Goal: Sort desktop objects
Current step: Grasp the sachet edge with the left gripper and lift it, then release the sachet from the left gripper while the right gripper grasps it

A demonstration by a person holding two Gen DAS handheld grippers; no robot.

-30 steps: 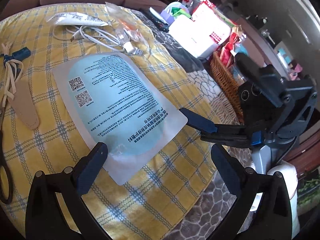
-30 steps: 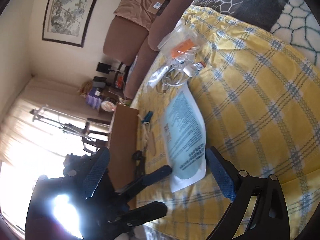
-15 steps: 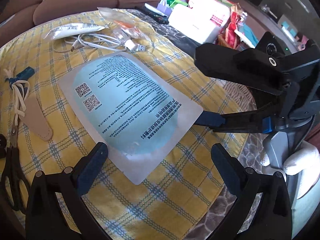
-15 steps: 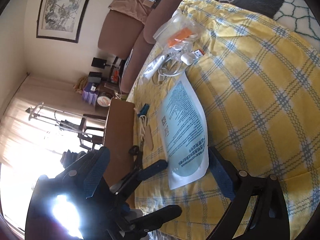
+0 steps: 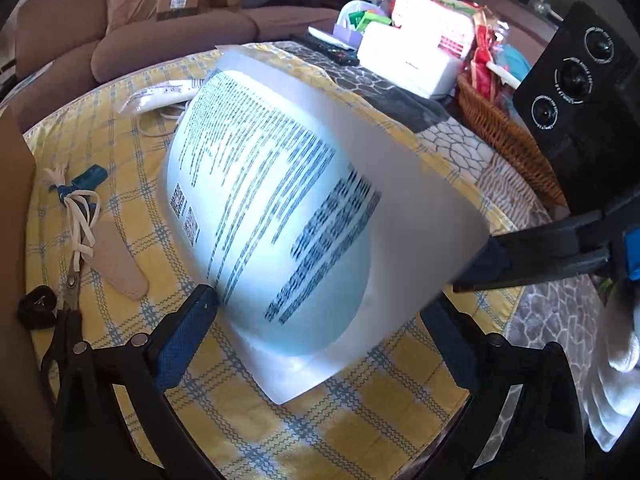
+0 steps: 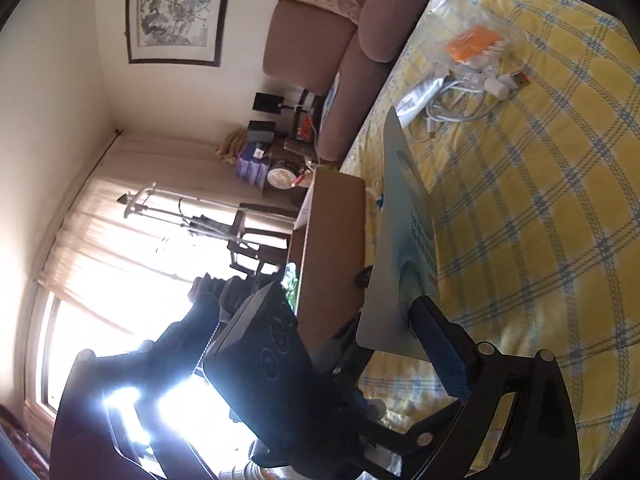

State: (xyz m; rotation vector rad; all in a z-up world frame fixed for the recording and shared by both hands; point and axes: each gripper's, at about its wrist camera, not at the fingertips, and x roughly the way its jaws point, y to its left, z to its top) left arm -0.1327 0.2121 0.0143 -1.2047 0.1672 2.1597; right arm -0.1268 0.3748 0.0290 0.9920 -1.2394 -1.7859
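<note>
A flat white and pale blue printed pouch is lifted off the yellow checked tablecloth, tilted up. My right gripper is shut on its right edge; in the right wrist view the pouch stands edge-on by the blue pad of one finger. My left gripper is open, its fingers either side of the pouch's lower end, not clamping it.
Scissors, a tan sheath, a white cord with blue tag, a white tube, cables and an orange-filled bag lie on the cloth. A cardboard box stands left, a wicker basket right.
The right gripper closed on the pouch's right edge and lifted it off the cloth, tilting it up. The left gripper stayed open and came closer beneath it.
</note>
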